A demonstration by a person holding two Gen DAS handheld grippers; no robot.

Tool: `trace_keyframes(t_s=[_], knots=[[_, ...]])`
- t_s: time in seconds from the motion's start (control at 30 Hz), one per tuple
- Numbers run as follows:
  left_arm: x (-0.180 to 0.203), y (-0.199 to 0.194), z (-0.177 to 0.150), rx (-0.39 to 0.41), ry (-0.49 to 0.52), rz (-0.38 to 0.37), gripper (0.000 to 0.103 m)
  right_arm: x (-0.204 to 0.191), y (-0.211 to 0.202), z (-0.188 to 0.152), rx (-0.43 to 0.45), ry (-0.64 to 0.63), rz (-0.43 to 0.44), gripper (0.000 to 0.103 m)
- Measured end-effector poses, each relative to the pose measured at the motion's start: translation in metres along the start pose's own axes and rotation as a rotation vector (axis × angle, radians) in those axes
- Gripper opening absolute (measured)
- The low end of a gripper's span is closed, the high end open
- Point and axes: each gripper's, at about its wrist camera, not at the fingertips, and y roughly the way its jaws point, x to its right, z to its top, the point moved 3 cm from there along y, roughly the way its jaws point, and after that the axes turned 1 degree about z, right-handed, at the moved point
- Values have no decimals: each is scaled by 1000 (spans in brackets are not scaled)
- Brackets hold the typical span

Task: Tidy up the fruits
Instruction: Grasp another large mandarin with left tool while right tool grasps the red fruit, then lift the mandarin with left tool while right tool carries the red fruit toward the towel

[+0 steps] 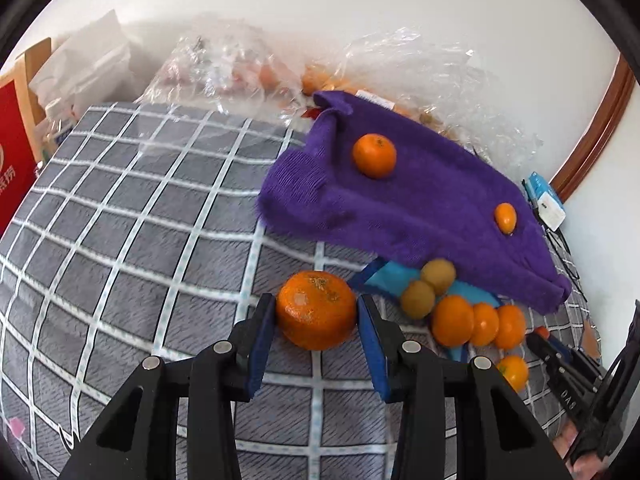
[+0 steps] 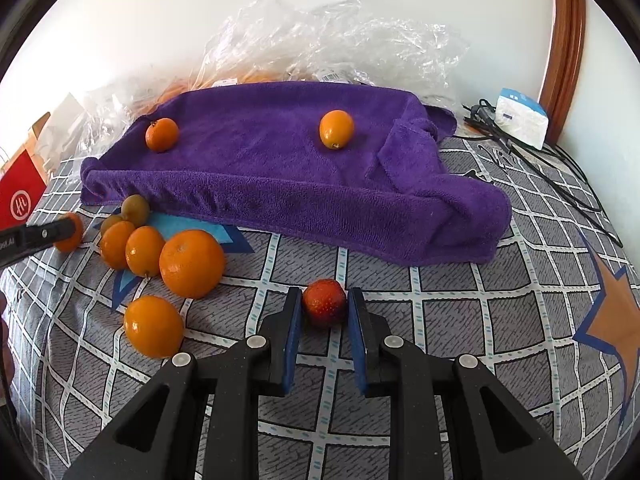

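Pinching a mandarin [image 1: 316, 310] on the checked bedspread [image 1: 140, 220], the left gripper [image 1: 316, 316] is mid-pickup while the right gripper [image 2: 324, 308] clamps a small red fruit [image 2: 324, 302]; next, seemingly, both lift toward the purple towel [image 2: 260, 152].

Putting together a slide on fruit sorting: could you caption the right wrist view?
Right gripper shut on a small red fruit on the grey checked blanket, before a purple towel.
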Motion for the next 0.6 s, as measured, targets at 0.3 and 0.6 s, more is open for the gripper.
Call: trace_keyframes(t_s=[0.3,0.6], knots=[[5,2,-8,64,31,35,42,2,2,0,1,20,22,24],[7,3,-8,64,18,29,46,1,3,-1,1,12,15,25]])
